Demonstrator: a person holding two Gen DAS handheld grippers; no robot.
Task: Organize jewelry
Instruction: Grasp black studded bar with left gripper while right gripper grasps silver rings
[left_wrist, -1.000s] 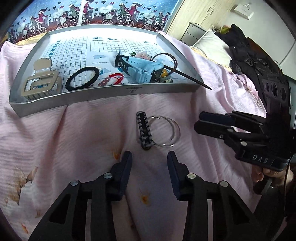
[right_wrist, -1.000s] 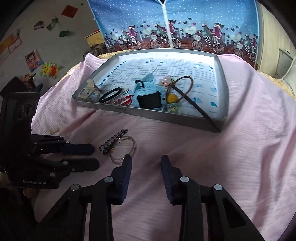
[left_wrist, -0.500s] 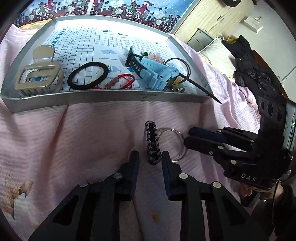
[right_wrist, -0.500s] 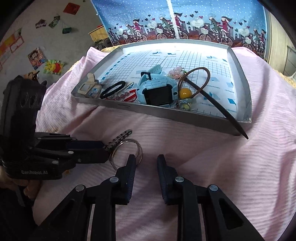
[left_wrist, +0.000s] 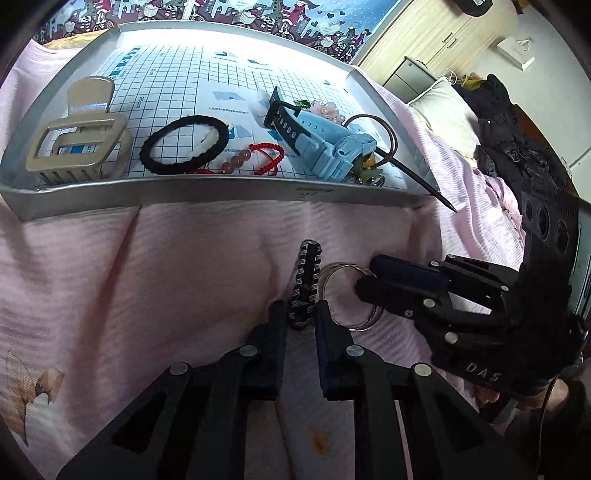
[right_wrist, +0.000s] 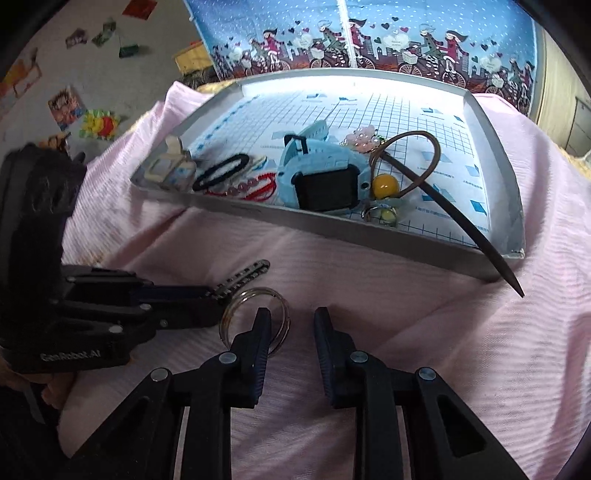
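A black-and-white beaded bracelet (left_wrist: 309, 275) (right_wrist: 246, 276) lies on the pink bedspread in front of the silver tray (left_wrist: 221, 189) (right_wrist: 332, 229). My left gripper (left_wrist: 300, 314) (right_wrist: 216, 301) is shut on the bracelet's near end. A pair of silver rings (left_wrist: 364, 323) (right_wrist: 258, 291) lies just right of the bracelet. My right gripper (right_wrist: 291, 318) (left_wrist: 364, 278) is open and low over the rings, its left finger covering their right side. Nothing is between its fingers.
The tray holds a beige hair claw (left_wrist: 74, 147), a black hair tie (left_wrist: 184, 144), a red bead bracelet (left_wrist: 258, 158), a blue watch (right_wrist: 321, 173) and a dark hair stick (right_wrist: 461, 218) that pokes over the near right corner. Dark clothes (left_wrist: 517, 129) lie to the right.
My left gripper moved forward and closed on the bracelet's near end. My right gripper moved in to the silver rings and its jaws narrowed.
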